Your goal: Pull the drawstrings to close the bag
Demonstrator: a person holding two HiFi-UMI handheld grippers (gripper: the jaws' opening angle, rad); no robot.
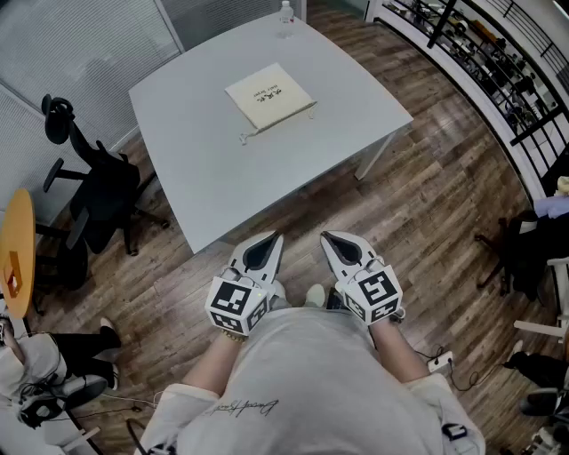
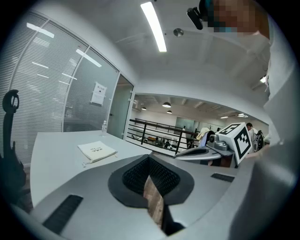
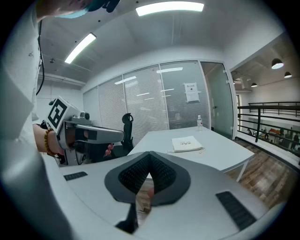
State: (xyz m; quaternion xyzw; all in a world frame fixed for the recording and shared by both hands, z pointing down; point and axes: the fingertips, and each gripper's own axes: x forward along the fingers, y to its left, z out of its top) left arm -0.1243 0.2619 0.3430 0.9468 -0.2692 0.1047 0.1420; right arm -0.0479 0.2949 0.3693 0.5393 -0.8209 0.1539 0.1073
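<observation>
While we hold both tools close to the body, the bag [image 1: 269, 96] lies flat on the white desk [image 1: 213, 169]. It is a cream cloth pouch, roughly square, with a small block of dark print in the middle that is too small for us to read. Its mouth looks slack rather than gathered. A thin drawstring [image 1: 244, 137] runs along the edge nearest to us, and a short tail sticks out at each end of that edge.

Our left tool [image 1: 269, 242] and right tool [image 1: 332, 241] sit side by side, just beside each other, off the near corner of the desk and over the wooden floor [image 1: 418, 204]. Both point toward the desk and dip slightly. The bag is well apart from them, ahead and up the desk in its far half, nearer the left tool's line than the right's. Neither tool touches the bag or its cords. In the left gripper view the jaws are pressed together with nothing between them; only floor shows through the notch below the pads. The right gripper view shows the same: jaws together, gripping nothing.

We count one bag, with two cord tails showing, and two tools. We also see one clear bottle [image 1: 285, 13] standing upright at the far corner of the desk, well beyond the bag. One black office chair [image 1: 98, 191] stands at the left side of the desk, and the edge of one round orange table [image 1: 16, 249] is farther left.
</observation>
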